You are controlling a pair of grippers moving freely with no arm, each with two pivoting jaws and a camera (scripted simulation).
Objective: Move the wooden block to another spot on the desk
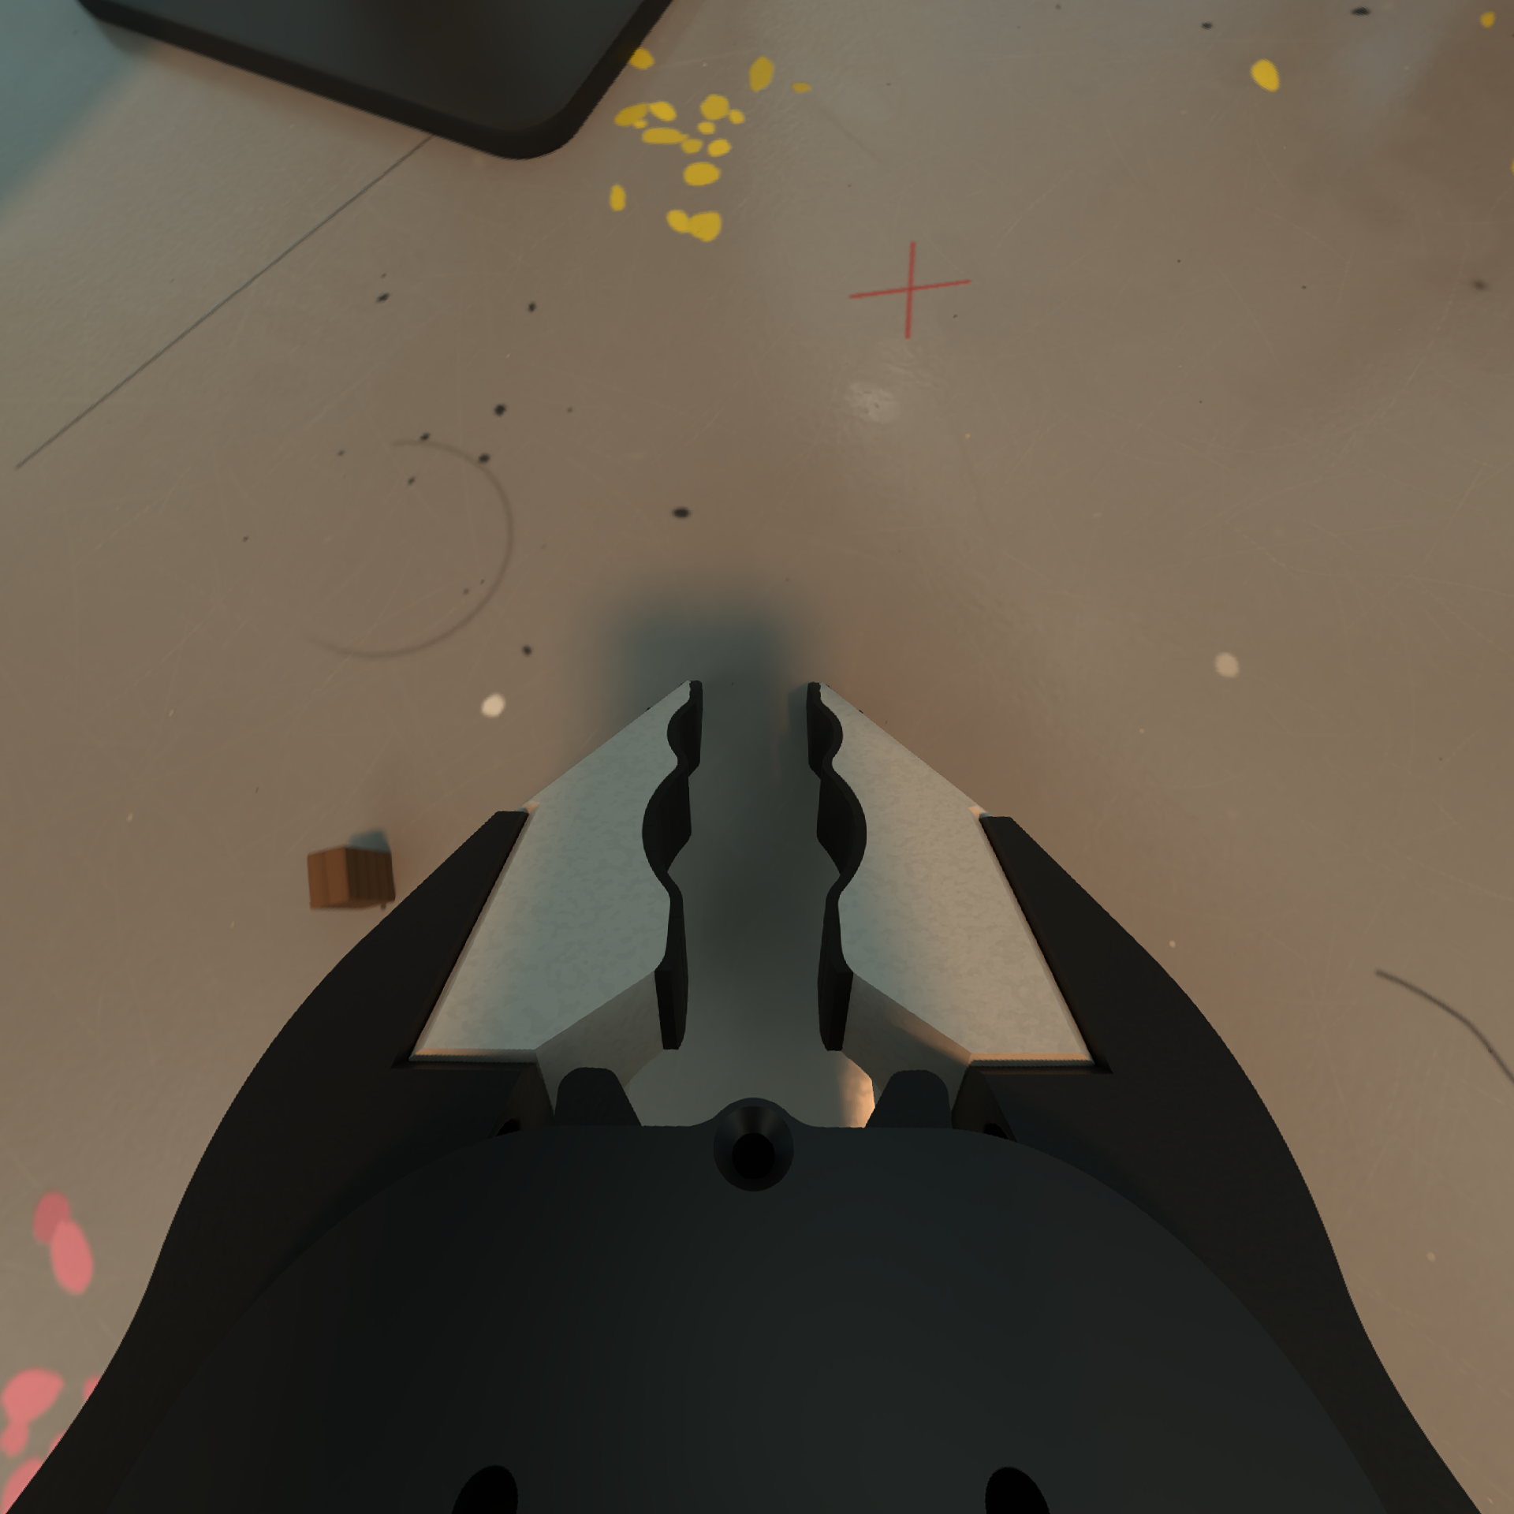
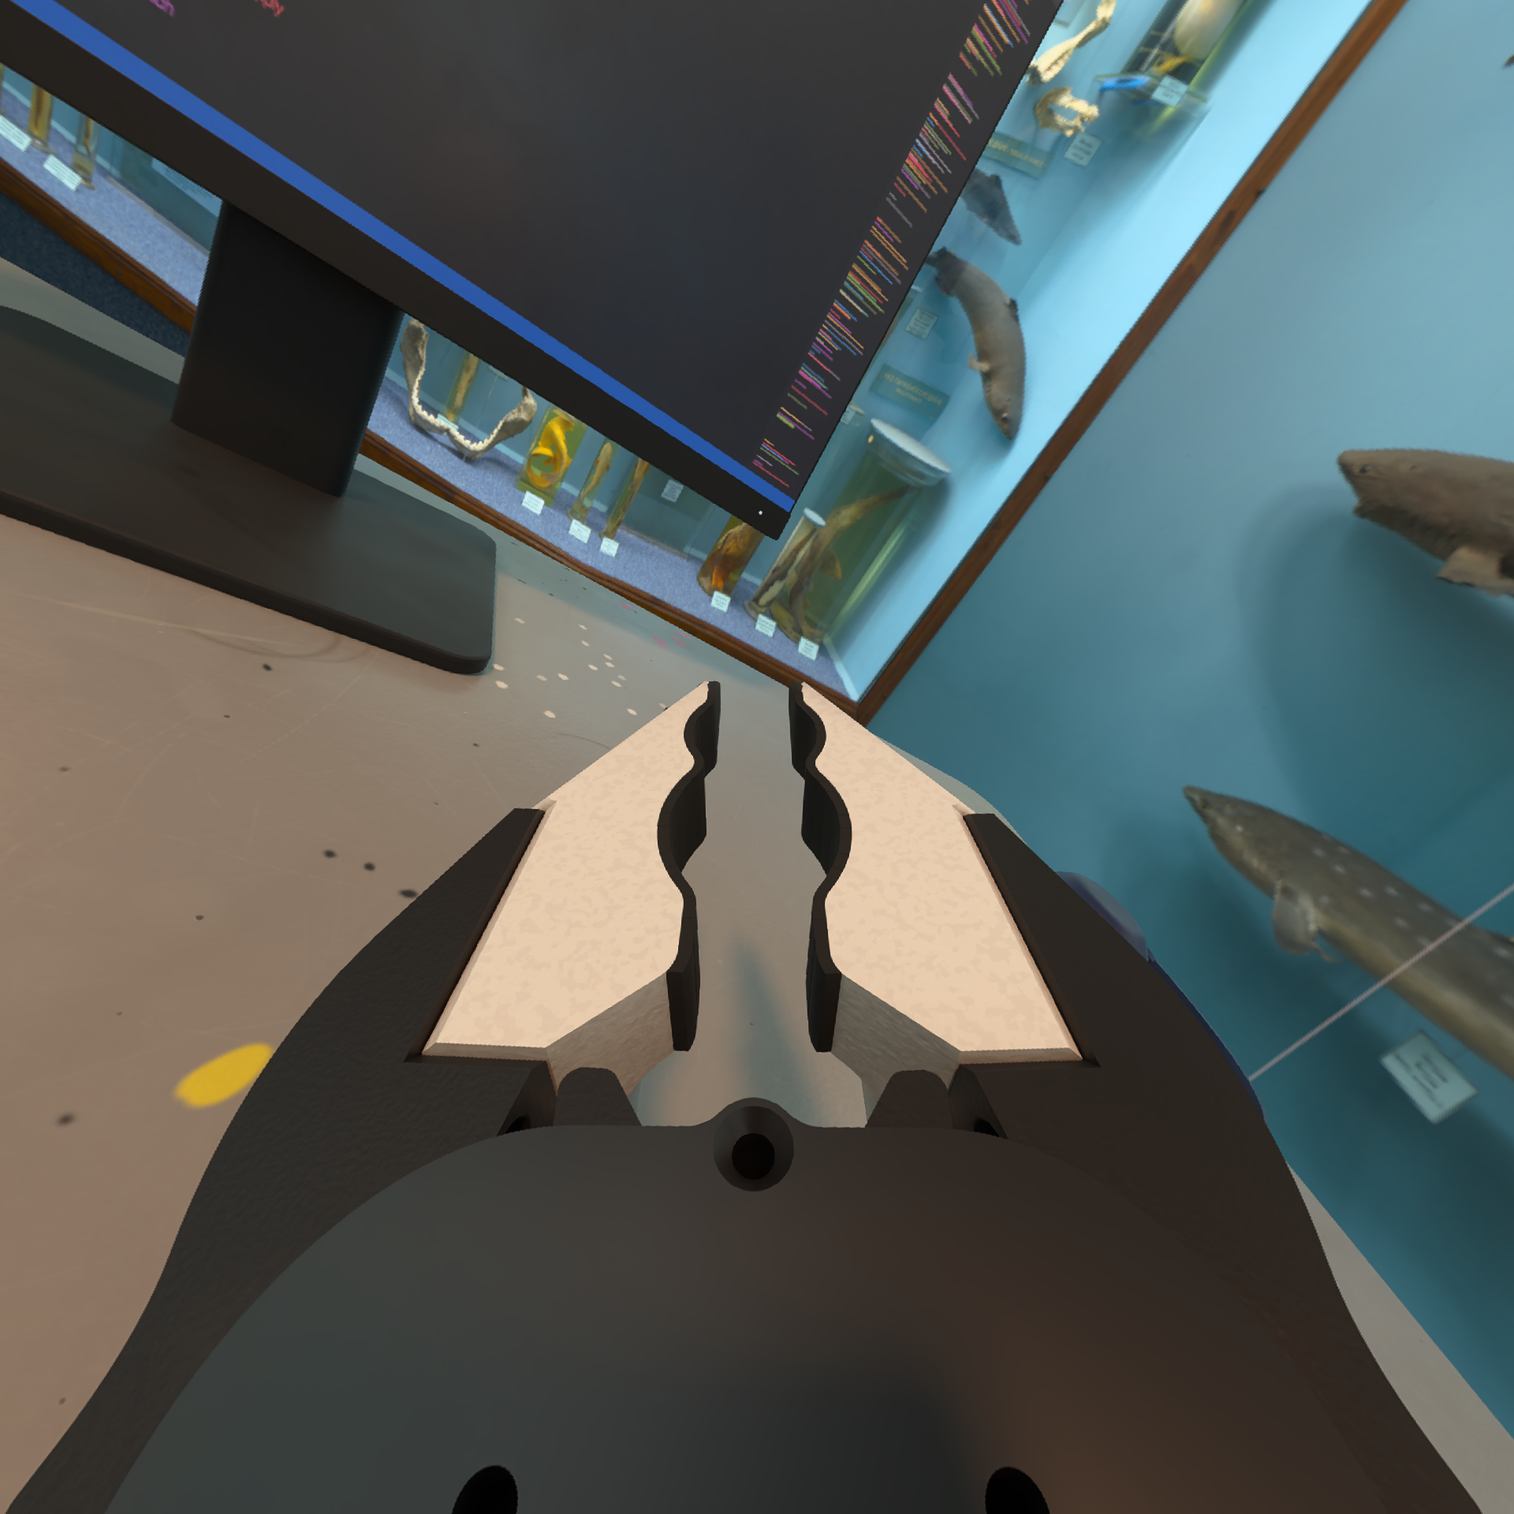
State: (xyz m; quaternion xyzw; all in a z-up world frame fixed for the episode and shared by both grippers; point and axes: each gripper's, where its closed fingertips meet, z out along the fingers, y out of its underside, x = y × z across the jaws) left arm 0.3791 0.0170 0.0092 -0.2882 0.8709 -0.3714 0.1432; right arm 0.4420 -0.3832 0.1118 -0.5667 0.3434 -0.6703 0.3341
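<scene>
One small ridged wooden block (image 1: 351, 877) on scuffed, paint-speckled desk (image 1: 1065, 532), apart from left tool (image 1: 754, 688); both tools parted, empty; right tool (image 2: 754, 688) near monitor base (image 2: 246, 557).

Illumination is soft and moderately dim in the left wrist view: the desk (image 1: 1147, 508) reads warm beige at right and falls to a cool blue-grey cast at far left. A diffuse shadow lies on the surface just beyond the left gripper (image 1: 754, 692) — its edges are blurred. The right wrist view is brighter, with the right gripper (image 2: 754, 692) lit warmly. Wide-angle distortion bends straight lines toward the edges; focus is sharp throughout.
</scene>
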